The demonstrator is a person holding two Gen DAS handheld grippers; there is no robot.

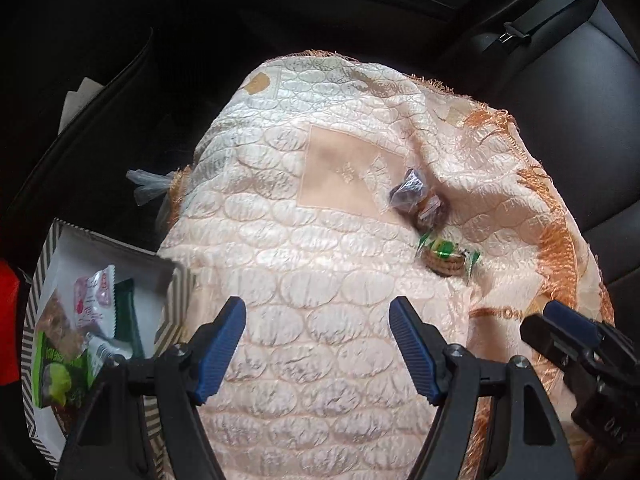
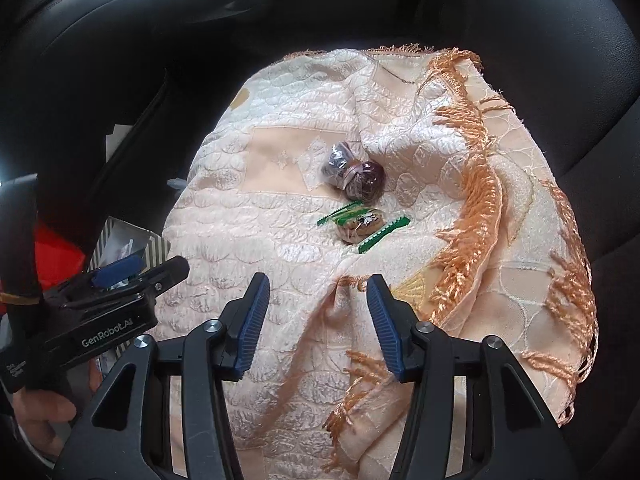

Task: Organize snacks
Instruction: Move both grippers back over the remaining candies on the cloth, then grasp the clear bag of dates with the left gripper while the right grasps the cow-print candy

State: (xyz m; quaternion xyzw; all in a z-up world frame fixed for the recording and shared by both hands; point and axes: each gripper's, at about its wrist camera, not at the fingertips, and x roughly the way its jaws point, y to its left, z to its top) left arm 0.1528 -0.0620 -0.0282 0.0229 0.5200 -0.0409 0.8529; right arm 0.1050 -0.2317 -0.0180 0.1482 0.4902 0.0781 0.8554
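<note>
Two wrapped snacks lie on a peach quilted cloth (image 1: 320, 280): a clear bag of dark sweets (image 1: 416, 200) (image 2: 354, 176) and, just nearer, a green-wrapped biscuit (image 1: 446, 258) (image 2: 360, 224). My left gripper (image 1: 318, 348) is open and empty above the cloth, left of the snacks. My right gripper (image 2: 318, 320) is open and empty, a short way in front of the biscuit. A patterned box (image 1: 176, 292) at the lower left holds several snack packets, among them a pink one (image 1: 94, 296) and a green one (image 1: 60, 372).
The cloth (image 2: 280, 240) covers a black leather car seat (image 1: 560, 120), with orange fringe (image 2: 472, 200) along its right side. A seat-belt buckle (image 1: 514, 32) sits at the upper right. A red object (image 1: 8, 320) lies left of the box. The left gripper's body (image 2: 100, 312) shows in the right wrist view.
</note>
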